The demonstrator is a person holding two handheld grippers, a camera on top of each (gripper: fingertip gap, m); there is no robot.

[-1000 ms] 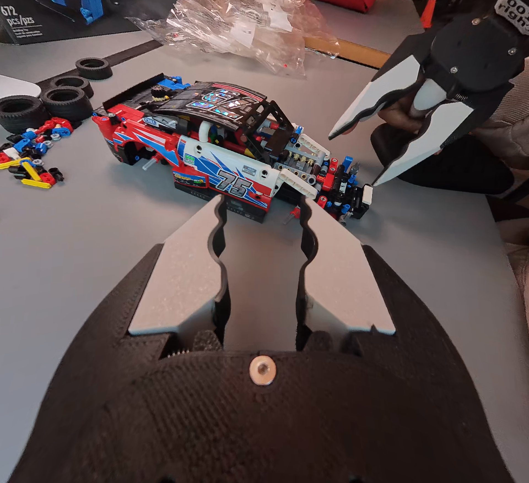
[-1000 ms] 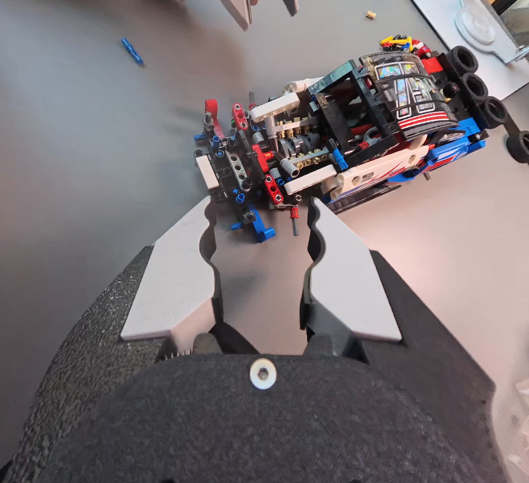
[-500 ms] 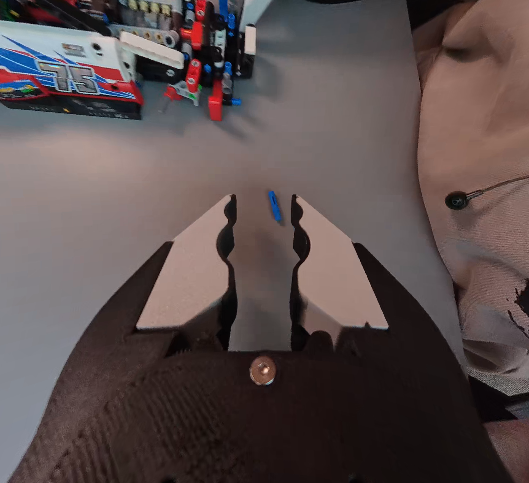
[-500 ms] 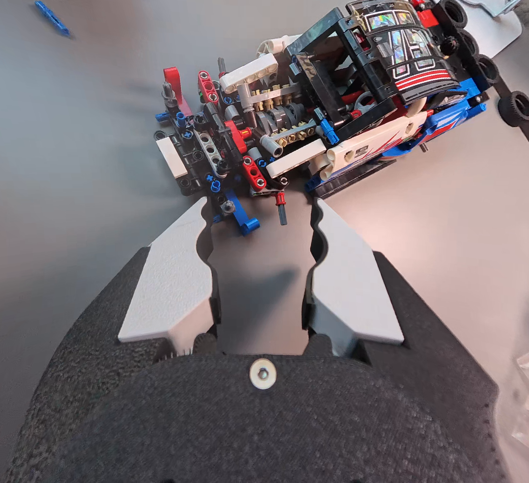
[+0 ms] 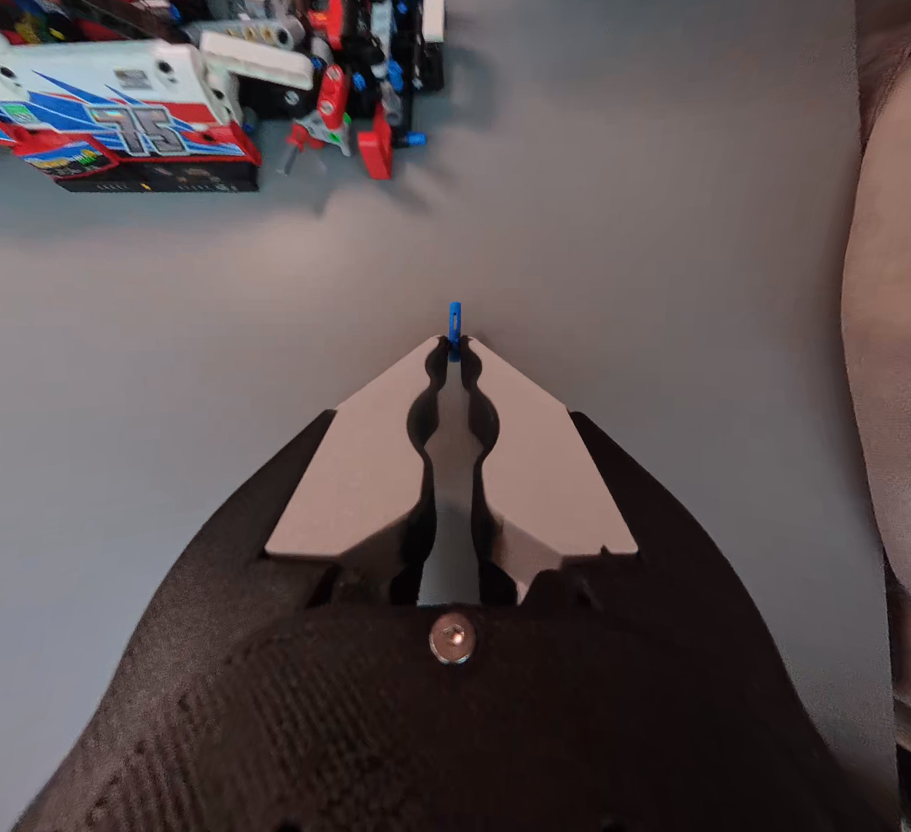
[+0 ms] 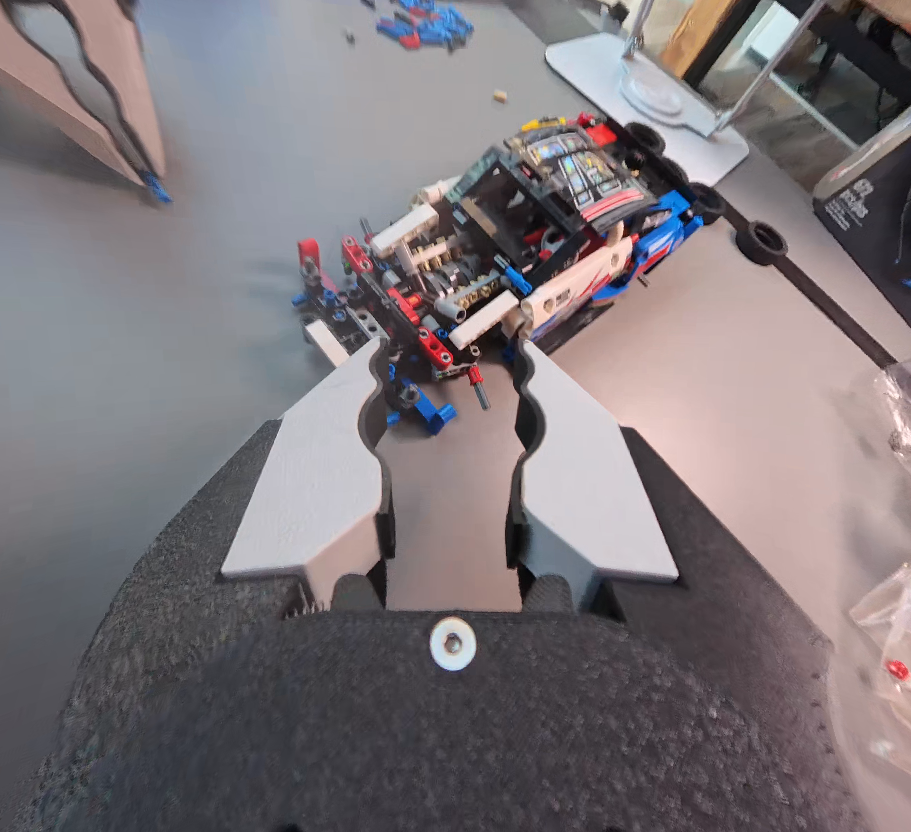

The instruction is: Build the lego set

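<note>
A partly built lego race car [image 5: 148, 108] in red, white and blue stands on the grey table; its bare front frame of beams and pins points toward me in the right wrist view [image 6: 517, 266]. My left gripper [image 5: 454, 340] is shut on a small blue pin [image 5: 454, 323] at the fingertips, low over the table in front of the car. It also shows in the right wrist view [image 6: 148, 177] at the upper left, with the blue pin [image 6: 157, 190] at its tips. My right gripper [image 6: 446, 350] is open and empty, its tips at the car's front frame.
Several black tyres [image 6: 764, 241] lie behind the car. A pile of loose blue and red pieces [image 6: 424, 24] lies at the far side. A white stand base [image 6: 641, 93], a dark set box [image 6: 867, 217] and clear plastic bags [image 6: 887, 636] are on the right. A person's sleeve [image 5: 877, 365] borders the table. Some 20 cm of space lies between my two pairs of fingers.
My left gripper swung away from the car, came down over the blue pin and shut on it. My right gripper stayed open by the car's front and tilted up a little.
</note>
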